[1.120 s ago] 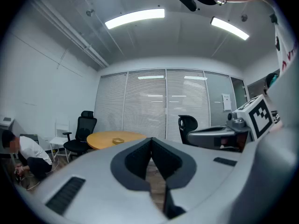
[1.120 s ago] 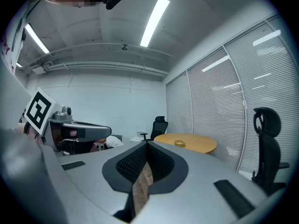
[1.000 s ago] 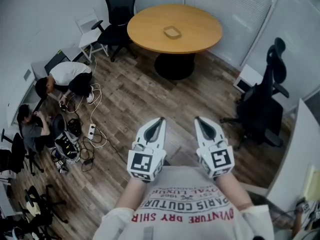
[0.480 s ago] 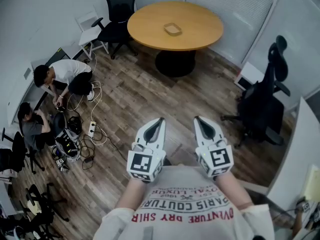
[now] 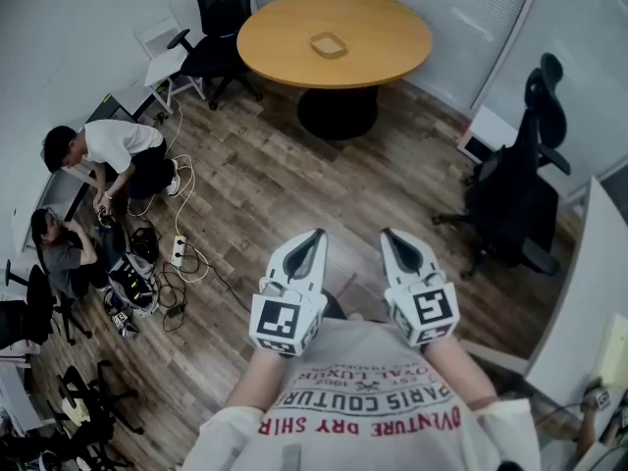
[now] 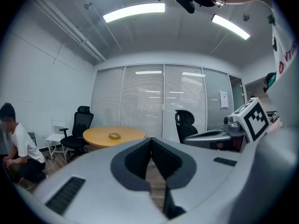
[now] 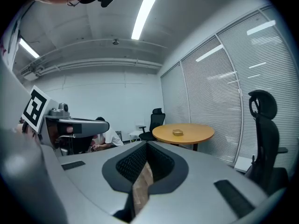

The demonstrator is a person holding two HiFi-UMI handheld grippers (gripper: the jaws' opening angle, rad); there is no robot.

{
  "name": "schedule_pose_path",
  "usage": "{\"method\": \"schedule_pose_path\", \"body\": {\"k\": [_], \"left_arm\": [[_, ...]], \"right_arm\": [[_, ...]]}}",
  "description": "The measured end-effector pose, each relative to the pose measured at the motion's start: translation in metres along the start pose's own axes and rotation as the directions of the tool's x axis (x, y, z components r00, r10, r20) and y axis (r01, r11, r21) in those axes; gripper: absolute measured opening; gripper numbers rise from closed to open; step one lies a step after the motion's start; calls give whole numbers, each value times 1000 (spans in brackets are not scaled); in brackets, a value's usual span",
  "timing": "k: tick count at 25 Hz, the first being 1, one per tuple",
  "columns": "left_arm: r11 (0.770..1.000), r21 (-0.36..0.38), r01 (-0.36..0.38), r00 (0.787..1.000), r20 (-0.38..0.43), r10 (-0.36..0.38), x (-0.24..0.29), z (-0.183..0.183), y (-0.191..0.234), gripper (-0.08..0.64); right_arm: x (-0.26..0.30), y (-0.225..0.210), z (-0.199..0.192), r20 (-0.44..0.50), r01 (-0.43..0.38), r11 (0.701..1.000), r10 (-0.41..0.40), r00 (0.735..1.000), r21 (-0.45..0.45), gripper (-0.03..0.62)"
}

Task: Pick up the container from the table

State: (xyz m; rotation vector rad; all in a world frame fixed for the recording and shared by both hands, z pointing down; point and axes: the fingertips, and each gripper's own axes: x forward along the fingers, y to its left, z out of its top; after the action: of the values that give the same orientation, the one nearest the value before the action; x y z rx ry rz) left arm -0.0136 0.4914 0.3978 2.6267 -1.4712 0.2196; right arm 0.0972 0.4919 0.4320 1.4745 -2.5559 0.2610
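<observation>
A small tan container (image 5: 329, 44) sits alone near the middle of a round wooden table (image 5: 392, 37) far across the room. It also shows as a small shape, the container (image 6: 114, 136) on the table (image 6: 133, 133) in the left gripper view, and the container (image 7: 177, 132) on the table (image 7: 198, 131) in the right gripper view. My left gripper (image 5: 314, 235) and right gripper (image 5: 387, 234) are held side by side close to my chest, over the wood floor, far from the table. Both are shut with nothing between the jaws, the left gripper (image 6: 151, 139) and the right gripper (image 7: 145, 144).
A black office chair (image 5: 222, 13) and a white chair (image 5: 160, 53) stand left of the table. Another black chair (image 5: 518, 194) is at the right, beside a white desk edge (image 5: 585, 302). Two people (image 5: 106, 155) crouch at the left among cables (image 5: 162, 268).
The table and container have slid slightly up and left in the head view. The person at the left has straightened a little. Both grippers keep their pose.
</observation>
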Motion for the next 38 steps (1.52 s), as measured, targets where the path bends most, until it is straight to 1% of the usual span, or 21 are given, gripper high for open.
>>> {"method": "schedule_pose_path", "body": {"k": [2, 4, 9, 14, 17, 20, 23, 26, 29, 32, 36, 38], "left_arm": [[1000, 2, 2, 1000, 2, -2, 5, 3, 5, 2], [1000, 21, 11, 1000, 2, -11, 13, 4, 15, 1], [998, 23, 64, 998, 7, -65, 45, 5, 42, 1], [993, 38, 112, 994, 10, -112, 94, 16, 96, 2], [989, 18, 144, 989, 14, -144, 124, 27, 126, 2], [983, 5, 186, 982, 16, -186, 152, 37, 148, 2], [978, 5, 208, 978, 12, -208, 176, 43, 178, 2], [980, -2, 199, 980, -6, -199, 193, 44, 213, 2], [984, -3, 180, 983, -21, -180, 202, 45, 242, 2], [987, -42, 156, 987, -20, -157, 205, 47, 259, 2], [992, -58, 115, 992, -51, -118, 215, 36, 274, 2], [994, -52, 94, 993, -62, -97, 222, 32, 282, 2]], "right_arm": [[6, -2, 2, 10, 4, 1000, -4, 1000, 6, 2], [16, -5, 4, 16, 18, 1000, -18, 1000, 11, 2], [56, -20, 2, 7, 67, 997, -67, 998, 27, 2], [110, -34, 18, -6, 127, 992, -127, 992, 23, 2], [140, -43, 33, -17, 166, 986, -165, 986, 10, 2], [170, -58, 47, -17, 214, 976, -214, 977, 27, 2], [207, -64, 56, -30, 223, 974, -222, 975, 45, 2], [243, -61, 61, -47, 218, 975, -216, 975, 47, 2], [267, -55, 62, -56, 204, 977, -201, 978, 62, 2], [286, -56, 60, -67, 193, 978, -188, 980, 81, 2], [313, -72, 55, -73, 174, 980, -167, 983, 101, 2], [327, -79, 55, -73, 154, 982, -147, 986, 111, 2]]}}
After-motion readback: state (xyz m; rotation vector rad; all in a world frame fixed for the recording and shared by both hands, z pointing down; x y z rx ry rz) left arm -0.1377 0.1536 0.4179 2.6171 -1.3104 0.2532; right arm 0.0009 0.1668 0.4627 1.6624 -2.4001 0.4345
